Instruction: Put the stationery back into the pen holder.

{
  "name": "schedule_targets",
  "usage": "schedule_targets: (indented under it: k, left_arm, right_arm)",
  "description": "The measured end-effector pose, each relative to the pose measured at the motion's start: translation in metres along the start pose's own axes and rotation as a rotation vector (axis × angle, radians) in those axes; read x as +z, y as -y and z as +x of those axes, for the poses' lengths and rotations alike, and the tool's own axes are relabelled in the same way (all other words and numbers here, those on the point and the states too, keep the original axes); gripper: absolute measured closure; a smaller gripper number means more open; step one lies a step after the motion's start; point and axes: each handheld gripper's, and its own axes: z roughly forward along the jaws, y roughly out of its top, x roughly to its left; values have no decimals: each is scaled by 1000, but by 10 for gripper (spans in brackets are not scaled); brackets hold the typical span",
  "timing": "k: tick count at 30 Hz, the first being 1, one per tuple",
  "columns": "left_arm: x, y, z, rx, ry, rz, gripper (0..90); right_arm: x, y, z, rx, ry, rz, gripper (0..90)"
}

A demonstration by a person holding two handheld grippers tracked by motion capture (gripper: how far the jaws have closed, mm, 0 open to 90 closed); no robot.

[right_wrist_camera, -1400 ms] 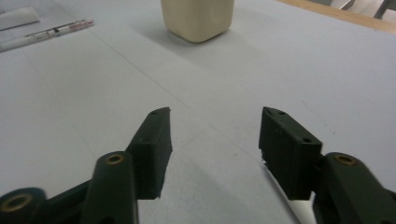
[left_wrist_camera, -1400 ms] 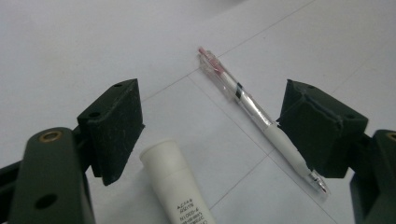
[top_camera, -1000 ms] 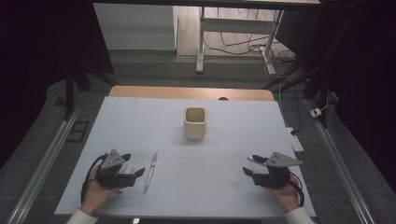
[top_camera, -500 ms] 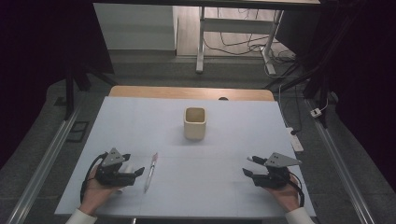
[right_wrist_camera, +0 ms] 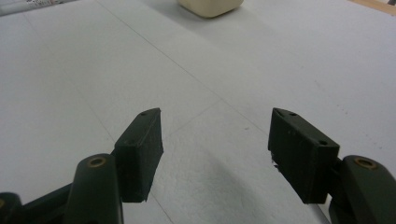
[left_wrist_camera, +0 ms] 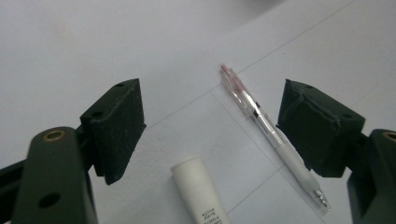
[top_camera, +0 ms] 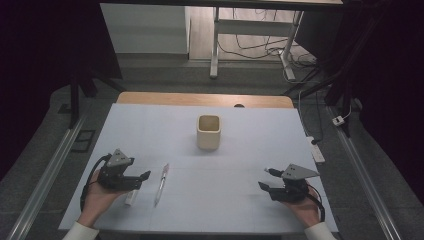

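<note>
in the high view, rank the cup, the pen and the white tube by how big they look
1. Cup: broadest and bulkiest, though it stands farther from the camera.
2. Pen: longest, but very thin.
3. White tube: smallest showing, a short stub partly hidden under the left gripper, so its full size is unsure.

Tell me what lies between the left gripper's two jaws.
In the left gripper view, the left gripper stands open over the white table. Between its jaws lie the end of a white tube and, close to one jaw, a clear pen.
</note>
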Motion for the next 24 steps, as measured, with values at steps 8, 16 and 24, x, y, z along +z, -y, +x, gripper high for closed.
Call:
schedule_targets:
  k: [8,16,24]
  left_arm:
    - [12,-19,-11,46,10,54,222]
    - [28,-26,-24,72,19,136,228]
    - [34,-19,-29,70,47,181,242]
  right_arm:
    - [0,0,0,0,2,0,346]
    - [0,0,-1,1,8,9,346]
    - [-2,1,-3,4,6,13,346]
